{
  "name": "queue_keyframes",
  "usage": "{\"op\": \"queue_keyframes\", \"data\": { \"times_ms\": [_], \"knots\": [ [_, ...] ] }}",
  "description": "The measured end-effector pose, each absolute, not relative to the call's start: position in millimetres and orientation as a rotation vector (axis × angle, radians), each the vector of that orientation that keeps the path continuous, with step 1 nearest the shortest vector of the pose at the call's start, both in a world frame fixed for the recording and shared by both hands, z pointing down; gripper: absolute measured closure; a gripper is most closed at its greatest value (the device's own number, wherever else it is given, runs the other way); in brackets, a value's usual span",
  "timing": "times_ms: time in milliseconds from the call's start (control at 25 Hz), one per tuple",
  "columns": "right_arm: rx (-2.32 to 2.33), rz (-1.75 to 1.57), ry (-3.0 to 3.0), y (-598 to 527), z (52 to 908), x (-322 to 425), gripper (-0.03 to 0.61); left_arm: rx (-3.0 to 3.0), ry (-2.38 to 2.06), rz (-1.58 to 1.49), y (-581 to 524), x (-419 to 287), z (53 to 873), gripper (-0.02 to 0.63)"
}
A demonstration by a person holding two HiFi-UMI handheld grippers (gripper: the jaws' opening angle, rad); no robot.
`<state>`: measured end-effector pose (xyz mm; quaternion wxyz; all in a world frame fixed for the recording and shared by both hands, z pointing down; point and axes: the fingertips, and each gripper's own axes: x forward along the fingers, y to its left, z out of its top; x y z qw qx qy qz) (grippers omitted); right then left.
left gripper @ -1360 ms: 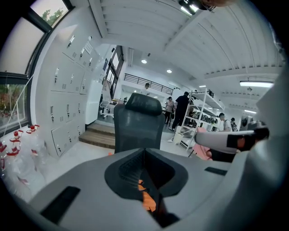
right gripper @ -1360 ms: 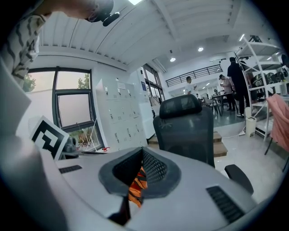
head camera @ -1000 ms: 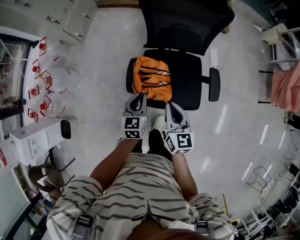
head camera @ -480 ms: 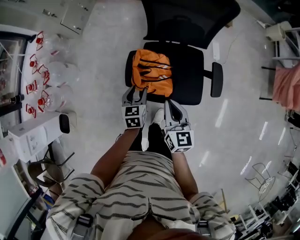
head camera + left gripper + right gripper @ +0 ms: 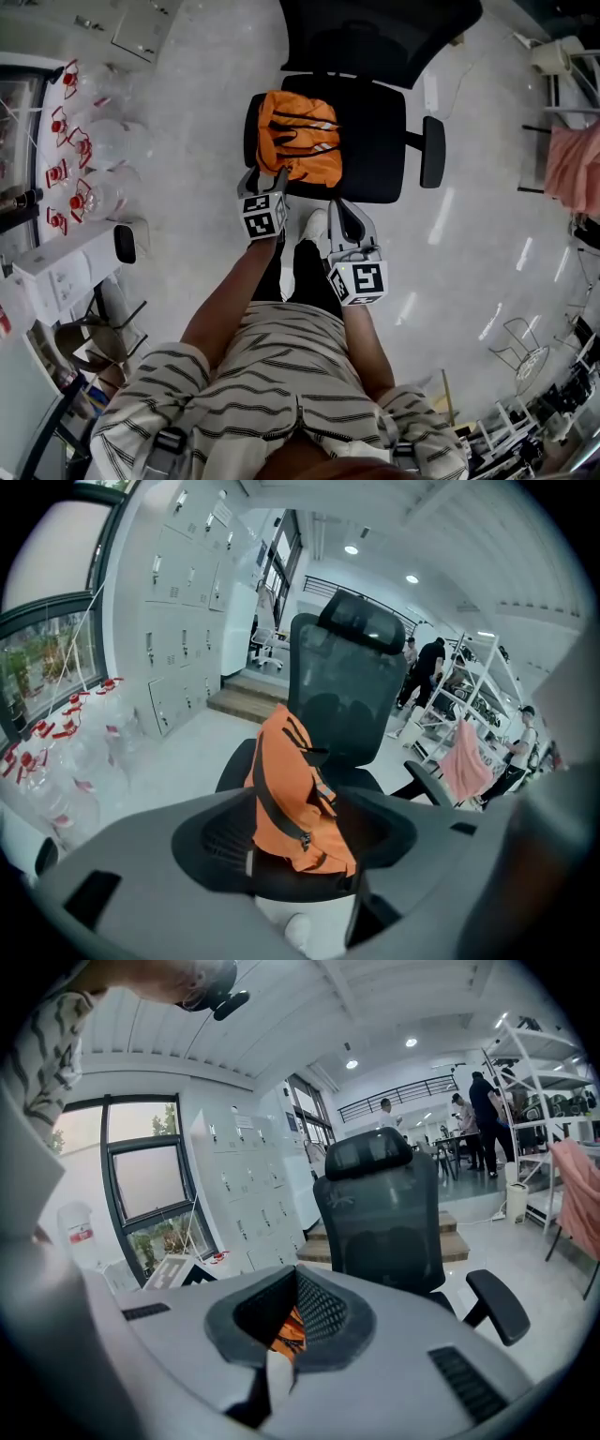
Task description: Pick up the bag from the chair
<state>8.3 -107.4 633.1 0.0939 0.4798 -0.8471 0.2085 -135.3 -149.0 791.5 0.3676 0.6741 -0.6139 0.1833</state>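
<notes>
An orange bag (image 5: 300, 136) with black straps lies on the left part of the black office chair's seat (image 5: 375, 141). My left gripper (image 5: 265, 176) stands open at the bag's near edge, jaws apart on either side of its corner. In the left gripper view the bag (image 5: 291, 799) fills the wide gap of the left gripper (image 5: 300, 841), with the chair back (image 5: 342, 696) behind. My right gripper (image 5: 339, 208) is shut, just short of the seat's front edge. Through the right gripper (image 5: 286, 1327) only a sliver of the bag (image 5: 292, 1326) shows.
Large water bottles with red caps (image 5: 84, 141) and a white box (image 5: 66, 267) stand on the floor at left. A pink cloth (image 5: 572, 169) hangs on a rack at right. The person's white shoe (image 5: 314, 225) is between the grippers. Grey lockers (image 5: 178, 639) line the wall.
My left gripper has moved forward to the bag's near edge and its jaws have opened. The right gripper has hardly moved and stays shut.
</notes>
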Motion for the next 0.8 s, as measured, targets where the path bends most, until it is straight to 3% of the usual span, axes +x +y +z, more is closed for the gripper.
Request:
{"op": "queue_keyframes", "data": {
  "times_ms": [800],
  "knots": [
    [1.381, 0.649, -2.515, -104, 644, 4, 0.56, 1.527, -1.578, 0.307, -163, -150, 831, 0.328]
  ]
}}
